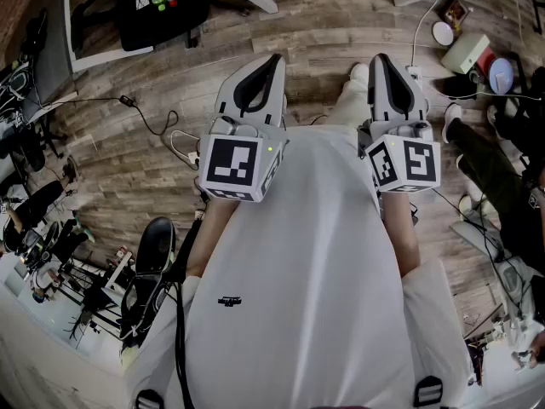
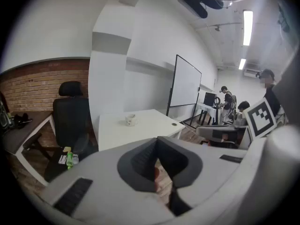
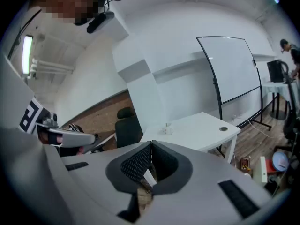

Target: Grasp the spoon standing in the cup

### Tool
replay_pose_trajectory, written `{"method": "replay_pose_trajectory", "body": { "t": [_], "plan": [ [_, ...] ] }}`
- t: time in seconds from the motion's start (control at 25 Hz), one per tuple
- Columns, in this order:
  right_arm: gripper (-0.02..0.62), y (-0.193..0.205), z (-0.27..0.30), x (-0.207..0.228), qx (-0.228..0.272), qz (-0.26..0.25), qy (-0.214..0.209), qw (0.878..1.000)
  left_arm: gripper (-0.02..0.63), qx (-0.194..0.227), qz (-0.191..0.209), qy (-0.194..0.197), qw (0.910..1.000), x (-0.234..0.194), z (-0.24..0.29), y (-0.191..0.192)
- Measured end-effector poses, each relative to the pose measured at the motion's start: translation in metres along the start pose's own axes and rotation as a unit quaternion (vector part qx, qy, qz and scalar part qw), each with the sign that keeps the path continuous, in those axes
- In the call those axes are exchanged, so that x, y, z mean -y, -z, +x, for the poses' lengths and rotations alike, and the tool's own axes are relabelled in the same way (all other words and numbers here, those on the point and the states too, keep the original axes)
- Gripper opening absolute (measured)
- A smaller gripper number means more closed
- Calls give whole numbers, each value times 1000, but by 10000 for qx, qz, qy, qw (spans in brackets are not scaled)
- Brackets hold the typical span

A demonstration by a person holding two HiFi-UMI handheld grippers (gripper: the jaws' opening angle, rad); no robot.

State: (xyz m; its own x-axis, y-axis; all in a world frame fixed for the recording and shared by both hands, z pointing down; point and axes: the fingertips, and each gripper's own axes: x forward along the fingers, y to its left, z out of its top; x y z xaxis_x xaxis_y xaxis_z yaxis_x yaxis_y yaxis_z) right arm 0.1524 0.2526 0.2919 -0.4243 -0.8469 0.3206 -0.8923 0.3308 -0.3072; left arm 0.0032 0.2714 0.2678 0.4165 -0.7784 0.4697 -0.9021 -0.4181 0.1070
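Observation:
A small white cup (image 2: 131, 120) stands on a white table (image 2: 145, 128) several steps ahead of me. The right gripper view shows the same cup (image 3: 167, 130) with a thin spoon handle (image 3: 168, 124) sticking up from it, too small to make out well. My left gripper (image 2: 157, 138) and right gripper (image 3: 152, 142) are both shut on nothing, far from the cup. In the head view the left gripper (image 1: 272, 60) and right gripper (image 1: 380, 60) are held side by side in front of my white shirt, pointing forward over the wooden floor.
A black office chair (image 2: 70, 121) stands left of the table, with a green bottle (image 2: 69, 159) on a desk below it. A whiteboard (image 2: 185, 90) stands behind the table. People work at desks on the far right (image 2: 228, 102). Cables (image 1: 162, 126) and another chair (image 1: 155, 247) lie near my feet.

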Motion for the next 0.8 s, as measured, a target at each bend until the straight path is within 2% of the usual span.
{"method": "replay_pose_trajectory", "body": {
  "t": [0.16, 0.32, 0.48, 0.64, 0.8],
  "plan": [
    [6, 18, -7, -72, 116, 90, 439, 9989, 9, 86, -106, 233, 9996, -53, -54, 18],
    [6, 14, -17, -119, 229, 9, 593, 9980, 9, 191, -214, 279, 9992, -85, -89, 24],
    [5, 11, -15, -132, 274, -149, 553, 9980, 9, 224, -333, 234, 9989, -91, -95, 30],
    [6, -3, -18, -131, 554, -260, 563, 9965, 9, 280, -72, 419, 9987, -78, -91, 18],
    [5, -17, -32, -120, 712, -286, 611, 9952, 9, 299, 66, 408, 9987, -64, -82, 10]
  ]
}}
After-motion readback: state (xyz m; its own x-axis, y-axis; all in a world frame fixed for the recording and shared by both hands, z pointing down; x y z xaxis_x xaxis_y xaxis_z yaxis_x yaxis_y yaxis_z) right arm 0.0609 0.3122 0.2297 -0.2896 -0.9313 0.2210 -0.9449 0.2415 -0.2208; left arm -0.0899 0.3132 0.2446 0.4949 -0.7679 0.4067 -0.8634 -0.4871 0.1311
